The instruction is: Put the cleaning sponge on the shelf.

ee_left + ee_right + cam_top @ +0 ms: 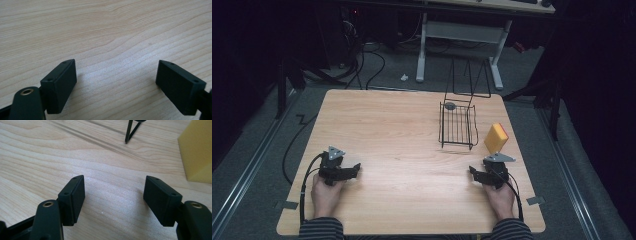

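Yellow sponge [496,138] upright near surface [402,150] right edge, beside wire basket [458,125], just ahead of right tongs [476,172]; left tongs [354,170] near left edge; both open, empty, likely staged for pickup.

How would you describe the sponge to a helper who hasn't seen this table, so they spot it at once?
Start at the wooden table and go to its right side, where a black wire basket stands. Just right of the basket, ahead of the right gripper, a sponge stands upright. It is the one bright yellow block, with an orange top.
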### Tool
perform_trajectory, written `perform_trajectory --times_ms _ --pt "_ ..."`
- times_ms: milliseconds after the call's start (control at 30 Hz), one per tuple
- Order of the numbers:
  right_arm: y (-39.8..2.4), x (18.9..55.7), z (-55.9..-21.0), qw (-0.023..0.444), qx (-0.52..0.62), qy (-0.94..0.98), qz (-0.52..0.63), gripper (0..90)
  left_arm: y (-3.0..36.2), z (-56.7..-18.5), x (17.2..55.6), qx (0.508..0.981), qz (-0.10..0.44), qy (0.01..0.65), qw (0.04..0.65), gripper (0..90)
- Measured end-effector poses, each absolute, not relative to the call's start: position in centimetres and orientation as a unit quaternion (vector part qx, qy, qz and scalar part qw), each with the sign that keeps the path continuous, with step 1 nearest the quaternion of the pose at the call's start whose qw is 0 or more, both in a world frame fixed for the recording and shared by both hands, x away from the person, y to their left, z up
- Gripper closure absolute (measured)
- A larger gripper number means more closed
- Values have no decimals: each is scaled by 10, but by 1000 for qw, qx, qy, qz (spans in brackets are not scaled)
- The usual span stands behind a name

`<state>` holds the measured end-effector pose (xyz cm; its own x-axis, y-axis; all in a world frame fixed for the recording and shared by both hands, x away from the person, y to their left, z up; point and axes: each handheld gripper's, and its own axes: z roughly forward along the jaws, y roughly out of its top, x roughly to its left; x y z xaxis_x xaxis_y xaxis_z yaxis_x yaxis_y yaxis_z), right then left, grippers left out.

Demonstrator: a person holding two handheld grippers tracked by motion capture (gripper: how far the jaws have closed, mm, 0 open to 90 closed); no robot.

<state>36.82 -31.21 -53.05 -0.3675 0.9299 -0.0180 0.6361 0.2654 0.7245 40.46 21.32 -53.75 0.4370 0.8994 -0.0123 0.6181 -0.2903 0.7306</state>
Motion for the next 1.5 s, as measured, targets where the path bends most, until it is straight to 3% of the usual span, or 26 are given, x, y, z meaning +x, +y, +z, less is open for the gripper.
perform_trajectory --times_ms 1500 --pt "-342 330 -510 249 545 717 354 375 213 -537 405 776 205 489 341 174"
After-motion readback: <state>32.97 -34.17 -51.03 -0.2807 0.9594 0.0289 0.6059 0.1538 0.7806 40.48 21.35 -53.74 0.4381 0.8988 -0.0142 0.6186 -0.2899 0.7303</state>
